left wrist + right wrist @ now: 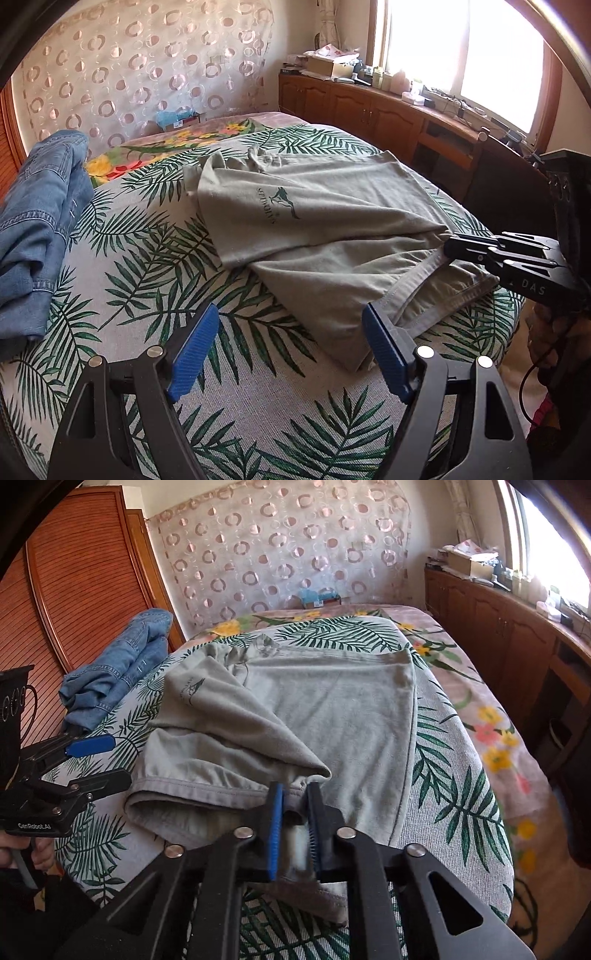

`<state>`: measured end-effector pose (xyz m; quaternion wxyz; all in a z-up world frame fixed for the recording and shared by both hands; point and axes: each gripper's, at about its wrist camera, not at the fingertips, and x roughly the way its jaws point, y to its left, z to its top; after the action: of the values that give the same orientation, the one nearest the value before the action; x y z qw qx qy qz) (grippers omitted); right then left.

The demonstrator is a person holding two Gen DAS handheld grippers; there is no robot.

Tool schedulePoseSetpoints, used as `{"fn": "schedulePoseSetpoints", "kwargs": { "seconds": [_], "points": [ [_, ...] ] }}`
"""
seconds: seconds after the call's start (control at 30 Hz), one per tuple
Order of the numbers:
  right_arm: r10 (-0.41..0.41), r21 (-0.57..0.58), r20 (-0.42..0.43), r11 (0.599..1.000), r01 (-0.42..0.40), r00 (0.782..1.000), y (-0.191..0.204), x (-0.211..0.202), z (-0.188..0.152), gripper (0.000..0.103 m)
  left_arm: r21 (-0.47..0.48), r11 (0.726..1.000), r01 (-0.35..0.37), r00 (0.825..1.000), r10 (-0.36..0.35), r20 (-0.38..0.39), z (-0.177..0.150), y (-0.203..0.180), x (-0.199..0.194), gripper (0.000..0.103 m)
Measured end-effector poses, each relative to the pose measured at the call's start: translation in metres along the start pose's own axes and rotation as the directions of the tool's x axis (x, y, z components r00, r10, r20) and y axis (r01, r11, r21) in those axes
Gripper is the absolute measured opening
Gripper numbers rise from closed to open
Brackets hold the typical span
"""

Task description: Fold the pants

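Pants (314,709) on bed (461,775); your right gripper (295,812) pinches their near hem, left gripper (288,347) spread, holding nothing.

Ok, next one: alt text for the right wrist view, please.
The right gripper is shut on the near edge of grey-green pants lying partly folded on a palm-leaf bedspread. At left the left gripper hangs open beside the pants' hem, and crumpled blue jeans lie farther back by a wooden wardrobe.

Both wrist views look down, close, sharing the bed (258,369)
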<state>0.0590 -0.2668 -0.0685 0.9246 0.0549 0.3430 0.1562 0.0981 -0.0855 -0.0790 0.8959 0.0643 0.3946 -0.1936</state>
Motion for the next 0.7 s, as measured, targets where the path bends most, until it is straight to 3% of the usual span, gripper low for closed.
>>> {"fn": "schedulePoseSetpoints", "kwargs": {
  "seconds": [0.4,0.7],
  "points": [
    [-0.021,-0.022,0.044,1.0,0.022,0.999,-0.009,-0.053,-0.018,0.008,-0.005,1.0,0.005,1.0,-0.004,0.03,0.002,0.001,-0.009,0.081],
    [-0.038,0.009,-0.015,0.999,0.038,0.999,-0.018,-0.059,-0.035,0.008,-0.003,1.0,0.008,1.0,-0.008,0.026,0.002,-0.003,-0.006,0.081]
  ]
}}
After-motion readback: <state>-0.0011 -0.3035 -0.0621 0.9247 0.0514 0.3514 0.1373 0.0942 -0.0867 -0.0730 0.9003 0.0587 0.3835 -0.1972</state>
